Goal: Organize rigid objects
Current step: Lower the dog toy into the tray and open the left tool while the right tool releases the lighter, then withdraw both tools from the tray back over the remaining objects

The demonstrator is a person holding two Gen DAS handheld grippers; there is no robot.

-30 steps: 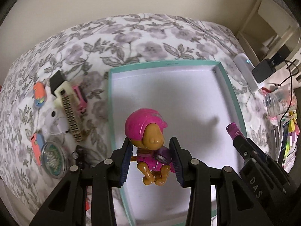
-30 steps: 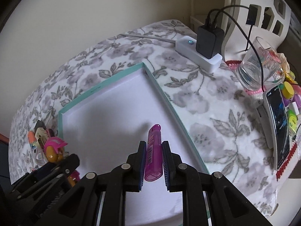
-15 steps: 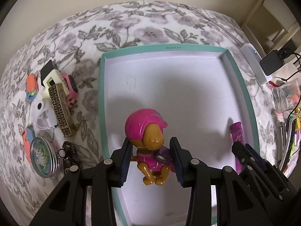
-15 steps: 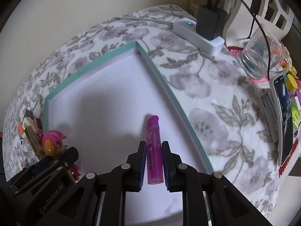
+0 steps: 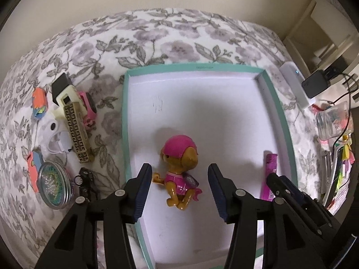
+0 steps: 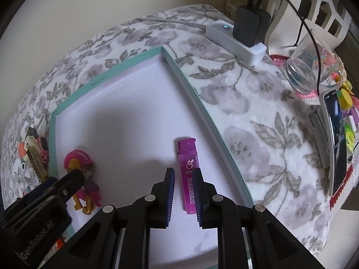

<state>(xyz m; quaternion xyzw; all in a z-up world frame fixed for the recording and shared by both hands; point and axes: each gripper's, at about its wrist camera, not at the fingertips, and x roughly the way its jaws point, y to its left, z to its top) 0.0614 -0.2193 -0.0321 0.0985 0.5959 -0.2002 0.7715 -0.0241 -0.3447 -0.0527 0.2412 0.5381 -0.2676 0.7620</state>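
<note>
Inside the teal-rimmed tray [image 5: 125,121], the pup figure [image 5: 179,168] lies near its left wall, helmet toward the far wall, between the spread left claw [image 5: 179,190]. Near the right wall, the purple lighter [image 6: 188,174] lies lengthwise, cap pointing away, within the slightly parted right claw [image 6: 183,196].

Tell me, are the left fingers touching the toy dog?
Apart. The left wrist view shows the left gripper open, white tray floor visible between each finger and the toy dog.
</note>
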